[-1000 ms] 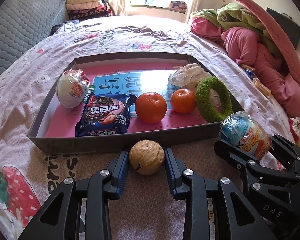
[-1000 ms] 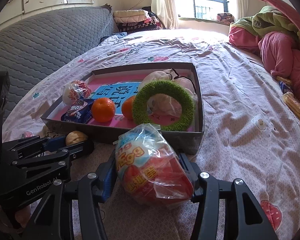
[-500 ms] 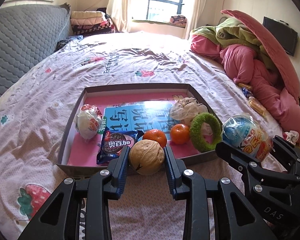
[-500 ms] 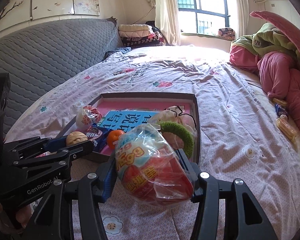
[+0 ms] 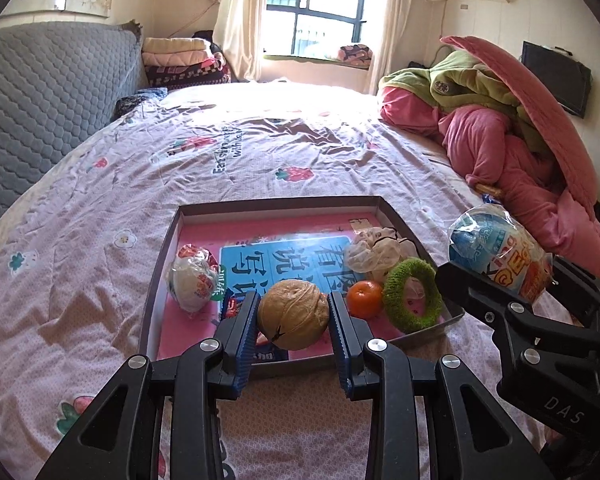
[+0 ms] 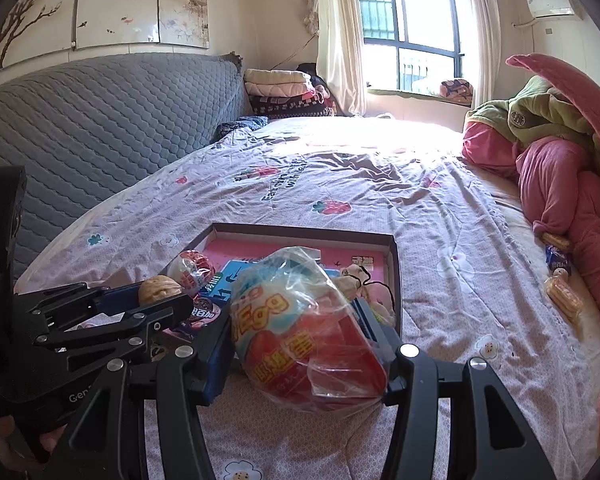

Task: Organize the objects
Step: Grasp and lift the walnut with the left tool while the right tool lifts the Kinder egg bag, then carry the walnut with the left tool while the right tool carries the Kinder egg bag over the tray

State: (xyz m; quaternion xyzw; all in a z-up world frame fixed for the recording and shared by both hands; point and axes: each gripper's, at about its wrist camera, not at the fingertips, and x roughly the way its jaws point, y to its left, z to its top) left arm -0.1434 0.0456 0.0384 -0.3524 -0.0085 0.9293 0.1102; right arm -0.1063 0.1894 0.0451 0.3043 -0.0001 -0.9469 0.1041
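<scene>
Both grippers are loaded and held above the bedspread (image 5: 100,208), in front of the shallow cardboard tray (image 5: 158,264). Clamped between the blue ribbed pads of the left gripper (image 5: 293,314) is a walnut (image 5: 293,314), the jaws drawn in tight against its shell on both sides. On the left gripper's black body, seen from the right wrist view, the letters "Gen" can be read; the right gripper's body shows "DAS" in the left wrist view. Half-spread, the right gripper (image 6: 304,334) pinches a plastic-wrapped toy egg (image 6: 304,334) whose wrapper reads "Egg" above yellow Chinese characters on red.

Inside the tray lie a second wrapped egg (image 5: 192,276) at the left, a dark cookie packet (image 6: 206,312) with white Chinese lettering, largely hidden behind the left gripper's fingers, a mandarin (image 5: 365,298), a green fuzzy ring (image 5: 414,300) standing on edge against the right wall, and a crumpled white plastic bag (image 5: 374,250) behind it. The tray's floor carries a blue panel (image 5: 284,260) with large Chinese characters on pink. Printed on the bedspread is English text beginning "Eat", beside strawberry motifs.
</scene>
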